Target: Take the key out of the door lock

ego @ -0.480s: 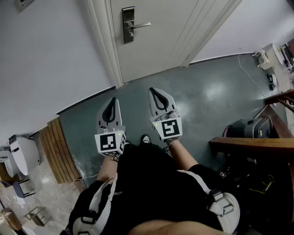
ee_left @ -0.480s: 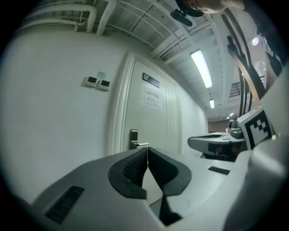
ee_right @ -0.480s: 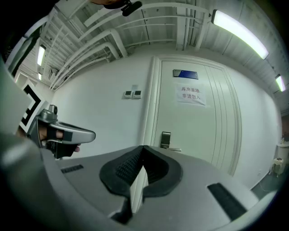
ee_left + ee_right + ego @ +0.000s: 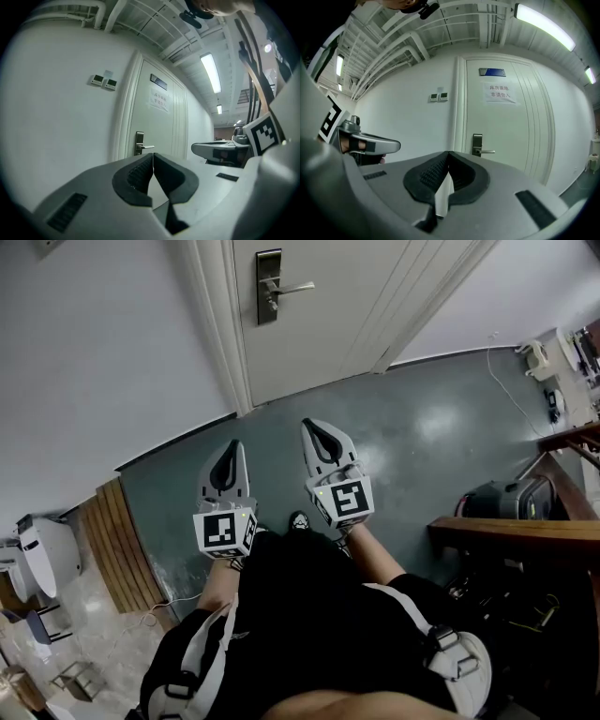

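Observation:
The white door [image 4: 356,306] is closed, with a metal lock plate [image 4: 268,286] and a lever handle [image 4: 292,287] pointing right. A small metal bit sits just under the lever; it is too small to tell as a key. The same plate shows far ahead in the left gripper view [image 4: 139,143] and in the right gripper view [image 4: 477,145]. My left gripper [image 4: 232,444] and right gripper [image 4: 312,425] hang side by side over the grey floor, well short of the door. Both are shut with nothing between the pads [image 4: 153,154] [image 4: 448,153].
A wooden rail or bench [image 4: 511,535] stands at the right with a black device [image 4: 502,502] behind it. Wooden slats [image 4: 117,549] and a white appliance [image 4: 42,554] lie at the left. Two small wall panels [image 4: 439,97] sit left of the door frame, and a paper notice [image 4: 499,93] is on the door.
The head view has shifted slightly, so the lock plate sits a little further right. Both grippers stay shut and have hardly moved.

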{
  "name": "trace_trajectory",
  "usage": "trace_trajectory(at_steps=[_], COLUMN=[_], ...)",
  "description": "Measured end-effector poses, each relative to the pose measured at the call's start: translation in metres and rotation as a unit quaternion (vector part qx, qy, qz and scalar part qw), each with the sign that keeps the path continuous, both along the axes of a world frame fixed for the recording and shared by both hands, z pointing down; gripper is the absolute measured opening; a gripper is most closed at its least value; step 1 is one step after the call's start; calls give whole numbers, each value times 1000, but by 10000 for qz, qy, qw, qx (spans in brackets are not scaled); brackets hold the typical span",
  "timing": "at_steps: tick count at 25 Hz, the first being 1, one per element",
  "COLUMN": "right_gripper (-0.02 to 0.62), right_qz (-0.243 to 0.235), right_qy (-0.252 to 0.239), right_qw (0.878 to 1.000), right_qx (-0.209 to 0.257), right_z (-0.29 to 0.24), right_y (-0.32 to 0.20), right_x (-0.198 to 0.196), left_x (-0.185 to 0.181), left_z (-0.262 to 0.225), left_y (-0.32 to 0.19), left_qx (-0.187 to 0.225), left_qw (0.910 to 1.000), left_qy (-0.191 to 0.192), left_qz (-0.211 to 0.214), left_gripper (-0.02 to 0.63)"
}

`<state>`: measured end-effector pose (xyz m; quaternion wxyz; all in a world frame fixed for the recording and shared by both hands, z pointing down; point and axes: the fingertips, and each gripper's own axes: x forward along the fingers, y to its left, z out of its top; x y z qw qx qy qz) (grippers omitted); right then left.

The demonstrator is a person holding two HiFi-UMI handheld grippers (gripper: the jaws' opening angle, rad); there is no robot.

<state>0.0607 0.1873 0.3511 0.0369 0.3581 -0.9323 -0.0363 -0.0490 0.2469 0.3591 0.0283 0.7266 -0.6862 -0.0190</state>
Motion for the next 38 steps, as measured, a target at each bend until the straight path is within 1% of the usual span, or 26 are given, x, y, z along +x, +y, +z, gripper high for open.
trace_trajectory(at_steps=[2,5,8,12,16,18,20,23,25,30,35,38], right_gripper=[10,47,70,135,192,216,218,242,244,254,268,270], right_qz=[-11,-57,-15,53,163,218,256,261,281,320,312,275], right_qy=[22,4,-19,16,106,36,-217,-656,-813,-713,-546,-547], right_qw=[10000,9999,9998,9998,9993,9989,9977,9931,9907,9921,9942,9948], right_qx=[-50,-156,-179,-186,-328,-419,-590,-940,-1057,-985,-875,-819], right_z=[5,12,13,14,24,28,31,34,36,41,45,42], right_y=[1,2,3,2,-1,1,1,-4,-9,-32,-66,-88], right_x=[-4,-11,-16,-24,-32,-36,-38,-38,-38,-48,-54,-57], left_x=[-3,-9,-17,-30,-45,-52,-59,-67,-70,-81,-89,-93], left_z=[4,11,16,19,25,31,37,41,44,56,53,51], left_y=[0,-3,-4,-3,-4,-5,-9,-15,-17,-36,-66,-86], left_qx=[-44,-86,-118,-117,-127,-163,-199,-204,-215,-324,-330,-351], left_qw=[10000,9998,9997,9995,9991,9988,9984,9980,9979,9977,9983,9984], left_qy=[51,90,144,194,258,297,326,418,444,461,379,362], left_qz=[40,127,179,232,307,367,416,417,408,365,301,246], left_gripper=[25,25,25,25,25,25,25,25,25,25,25,25])
